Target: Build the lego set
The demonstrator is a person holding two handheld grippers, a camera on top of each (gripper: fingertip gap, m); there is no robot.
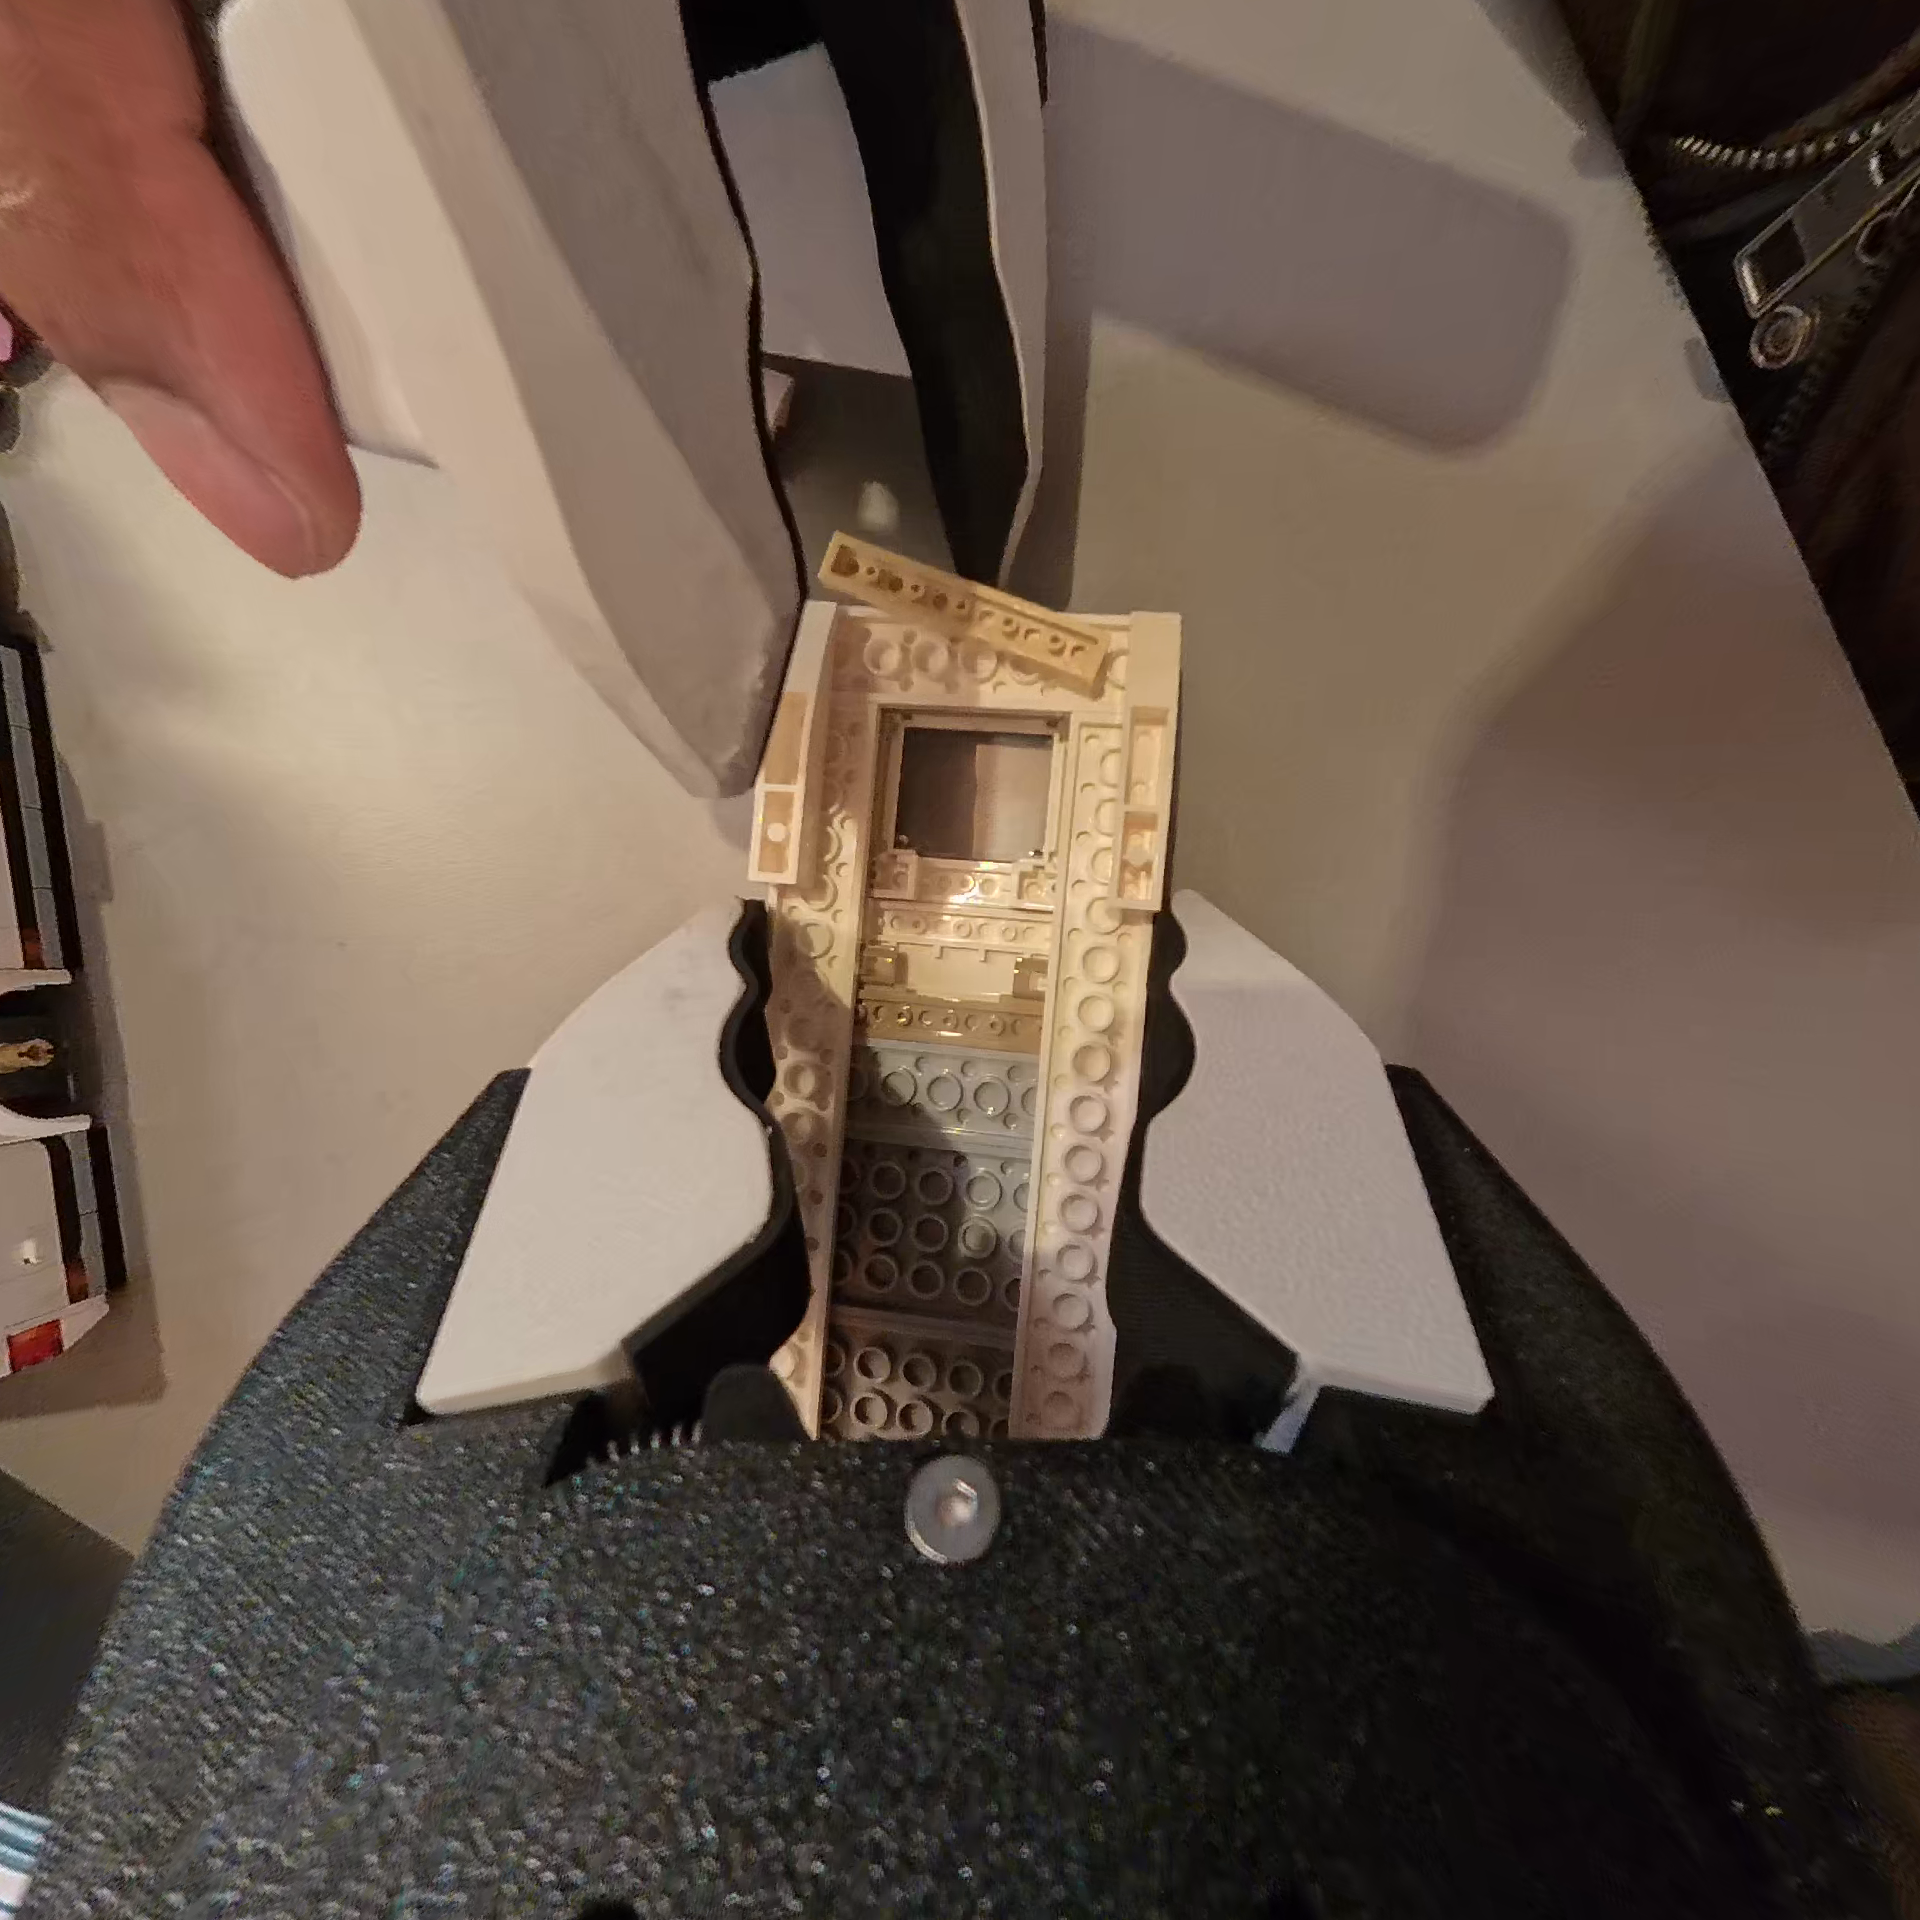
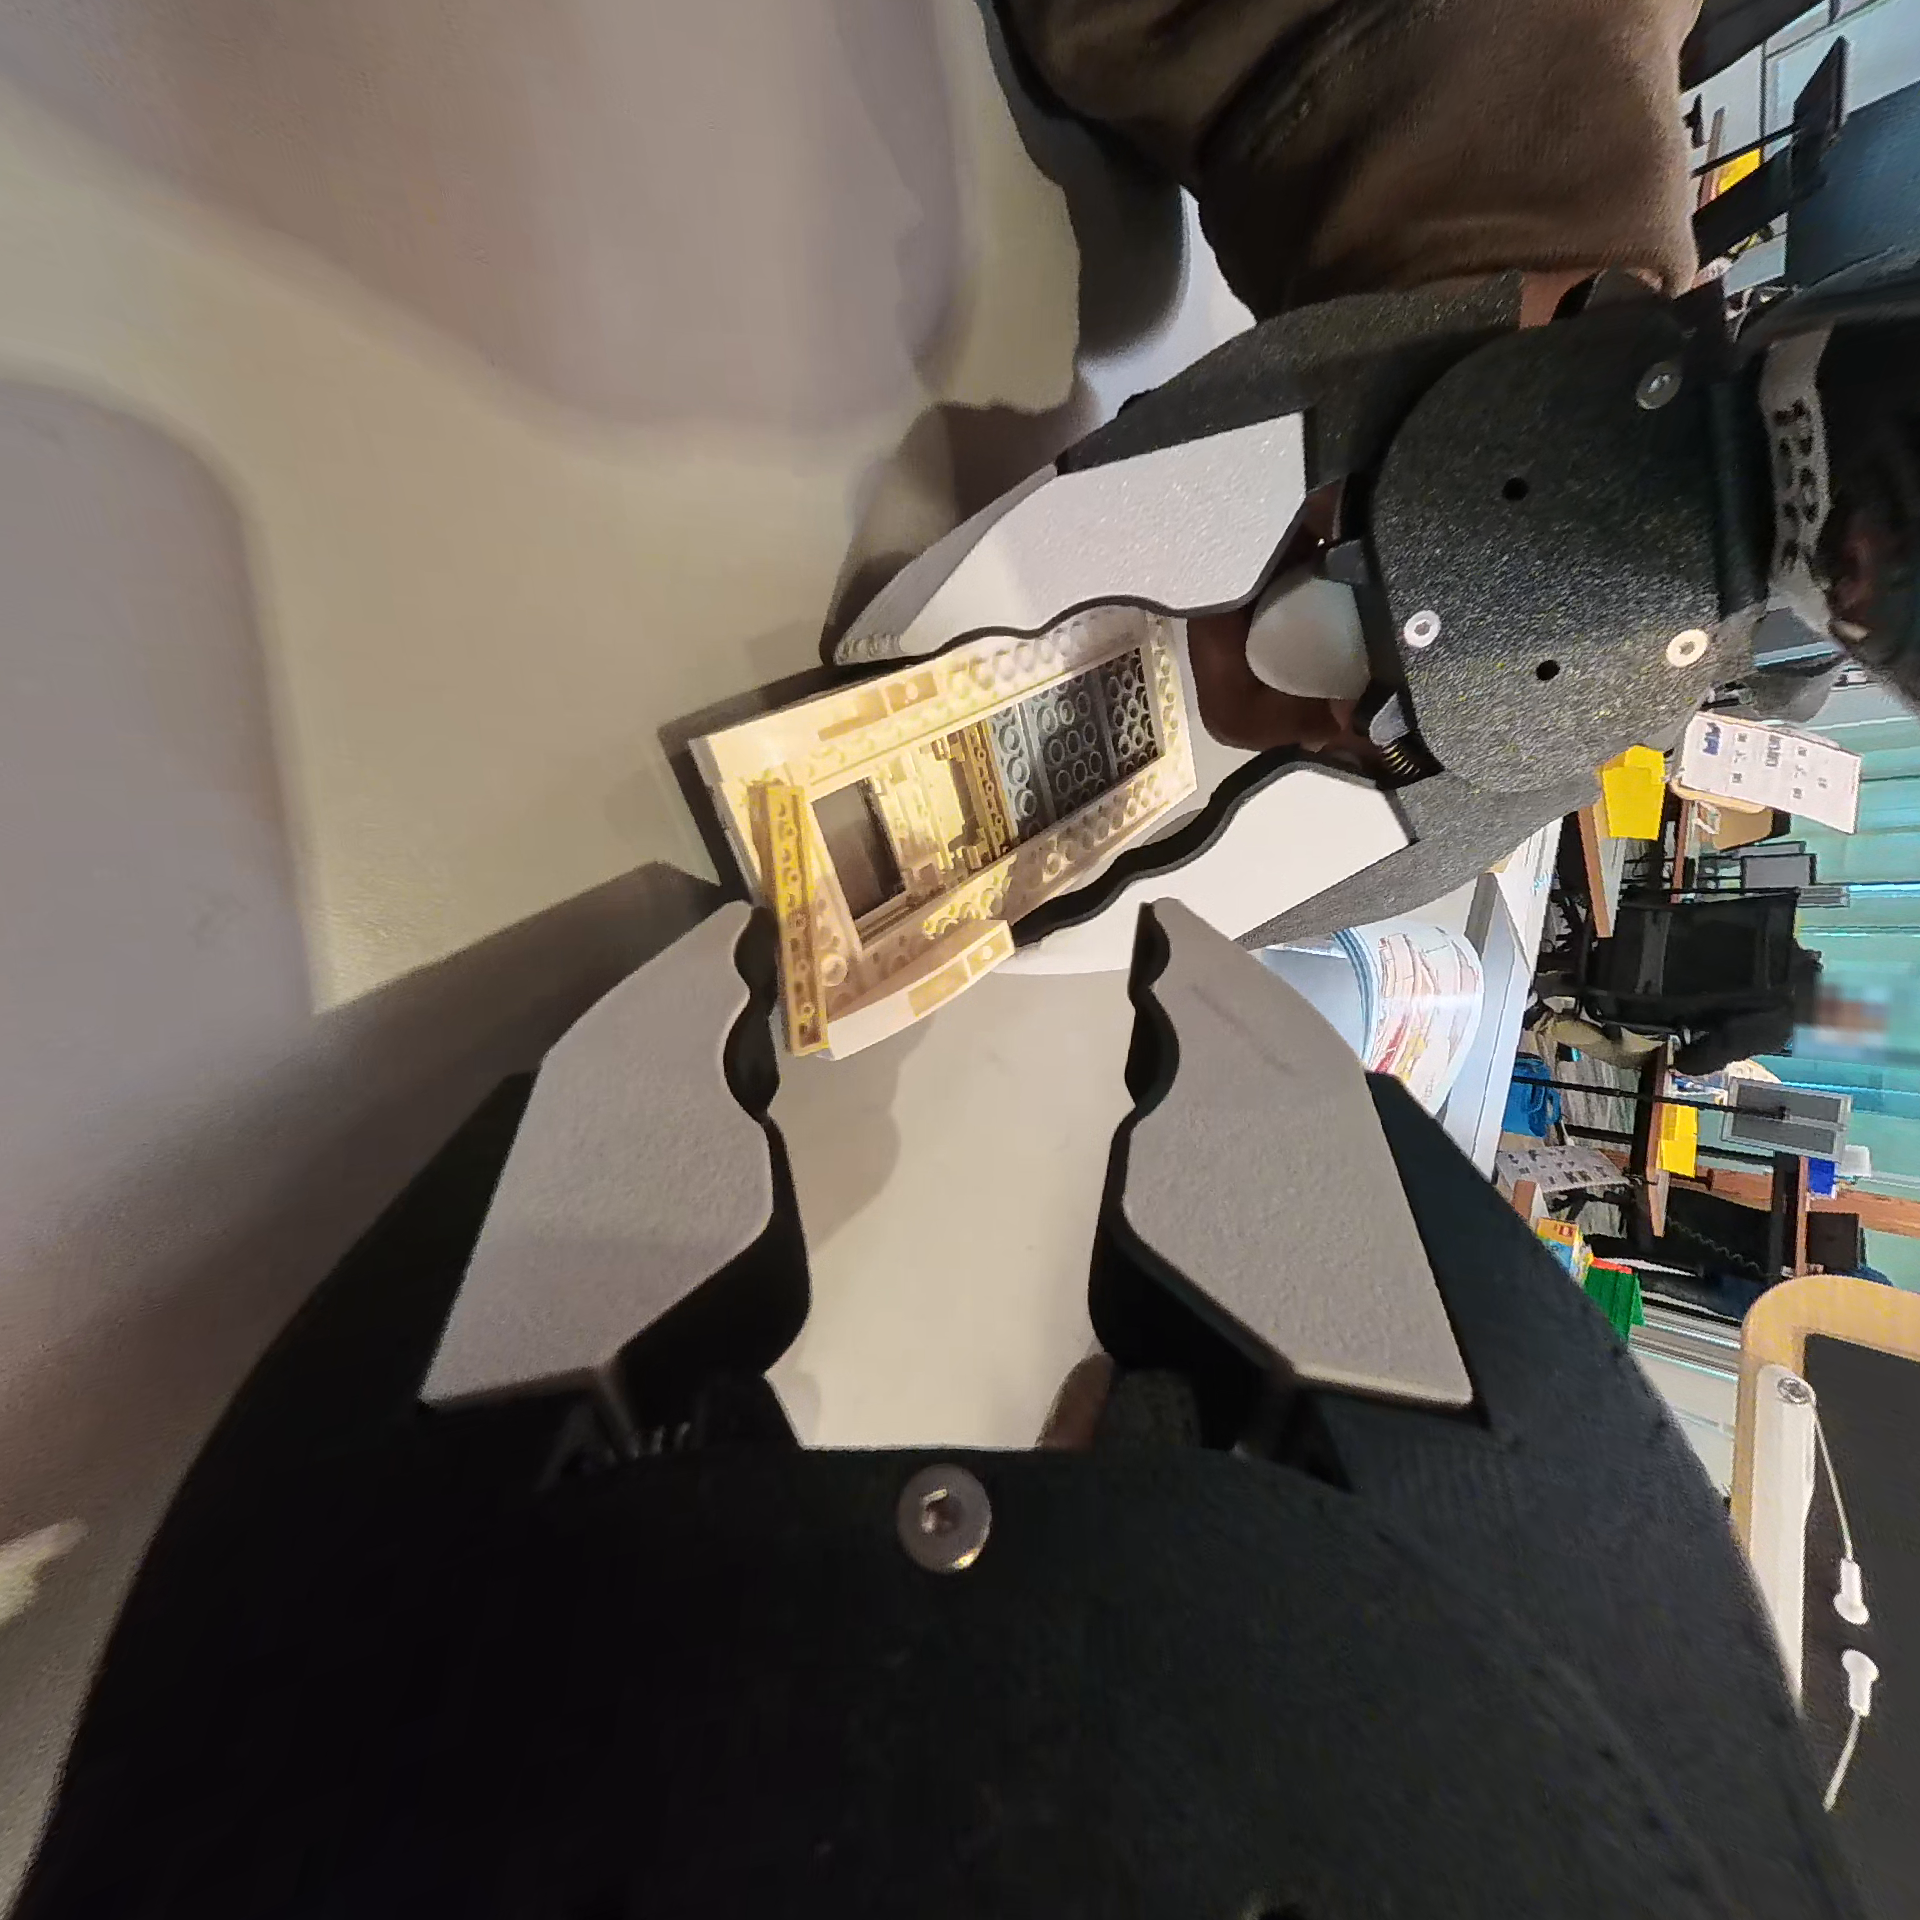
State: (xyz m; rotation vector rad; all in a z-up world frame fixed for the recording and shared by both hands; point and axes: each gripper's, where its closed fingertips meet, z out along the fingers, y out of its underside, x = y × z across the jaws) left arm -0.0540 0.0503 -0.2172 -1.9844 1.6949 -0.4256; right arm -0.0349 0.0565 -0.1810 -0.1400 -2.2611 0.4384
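Observation:
My left gripper (image 1: 961, 914) is shut on a cream and tan brick assembly (image 1: 1091, 987) seen from its underside, with grey plates inside and a square opening near the far end. Both pads press on its long sides. A thin tan plate (image 1: 966, 613) lies slanted across the assembly's far end. My right gripper (image 1: 873, 623) comes in from above with its fingers spread around that end. In the right wrist view my right gripper (image 2: 951, 935) is open and holds nothing; its left finger (image 2: 665, 1039) sits right beside the tan plate (image 2: 795, 935). The left gripper (image 2: 930, 790) also shows there, clamped on the assembly (image 2: 1039, 748).
A white table (image 1: 1351, 727) lies beneath. A person's thumb (image 1: 208, 364) is at upper left and a dark zipped jacket (image 1: 1766, 260) at upper right. Other brick models (image 1: 42, 935) stand at the left edge. An open booklet (image 2: 1423, 997) and a cluttered room lie to the right.

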